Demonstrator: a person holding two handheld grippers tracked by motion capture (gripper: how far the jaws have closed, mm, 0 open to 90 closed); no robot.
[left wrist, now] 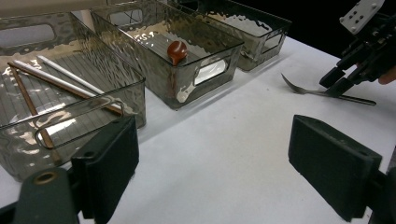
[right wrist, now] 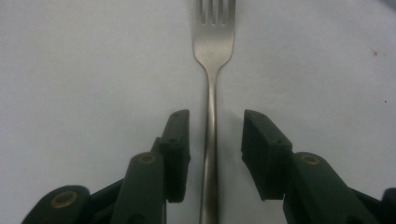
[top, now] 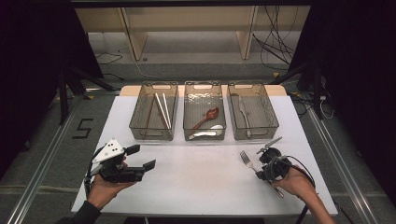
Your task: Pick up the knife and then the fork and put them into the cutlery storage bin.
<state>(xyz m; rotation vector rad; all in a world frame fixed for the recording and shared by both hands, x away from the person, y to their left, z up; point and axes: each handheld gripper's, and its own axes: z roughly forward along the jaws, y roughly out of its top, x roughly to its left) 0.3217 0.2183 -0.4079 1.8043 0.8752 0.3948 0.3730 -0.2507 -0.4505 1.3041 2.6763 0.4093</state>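
1. the fork (right wrist: pixel 213 70) lies flat on the white table (top: pixel 196 182), near its right edge and in front of the right-hand bin (top: pixel 252 112); its tines point toward the bins and its handle runs back toward the person's right hand.
2. the right gripper (right wrist: pixel 212 154) stands over the fork's handle, one jaw on each side of it with a gap on both sides; the pads do not press the metal, so the fork is straddled, not gripped. the jaws are partly open.
3. in the left gripper view the same fork (left wrist: pixel 317 91) shows with the right gripper (left wrist: pixel 338 84) over its handle.
4. three clear smoky bins stand side by side along the far part of the table: the left bin (top: pixel 153 112) holds white chopsticks (top: pixel 162 109) and a brown stick; the middle bin (top: pixel 204 112) holds a red spoon (top: pixel 208 116) and a white spoon (top: pixel 208 132); the right-hand bin holds metal cutlery, too dim to name.
5. nothing lies between the fork and the bins.
6. a "5" (top: pixel 84 128) is marked in black on the floor left of the table.
7. the left gripper (top: pixel 140 161) is held above the table's left part, jaws wide apart and empty, well apart from the fork.
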